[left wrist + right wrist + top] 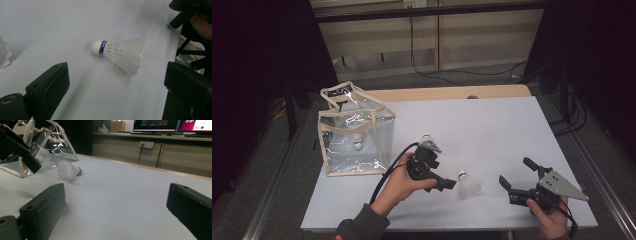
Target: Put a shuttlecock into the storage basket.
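Work in hand: we read this as gathering shuttlecocks into the clear bag [354, 135]; 1 already sits inside it.
Shuttlecock [468, 185]: lies on its side on the white desk [492, 130], between our 2 grippers and well apart from the bag.
Same shuttlecock, left gripper view [120, 53]: white cork tip with a blue band towards that view's left, feather skirt flaring right.
Left gripper [444, 183]: jaws spread, nothing between them; the shuttlecock lies just ahead of the tips, not touching either.
Right gripper [516, 173]: jaws spread and empty, farther from the shuttlecock, pointing towards it.
Handling: we judge it very light, so a nudge from 1 jaw could roll or skid it; the feathers look thin and crushable.
Where to hold: we would close on the cork tip or the banded neck, which look firm, and squeeze gently if only the skirt is reachable.
Second shuttlecock: its feathers show at the left edge of the left gripper view [3, 57].
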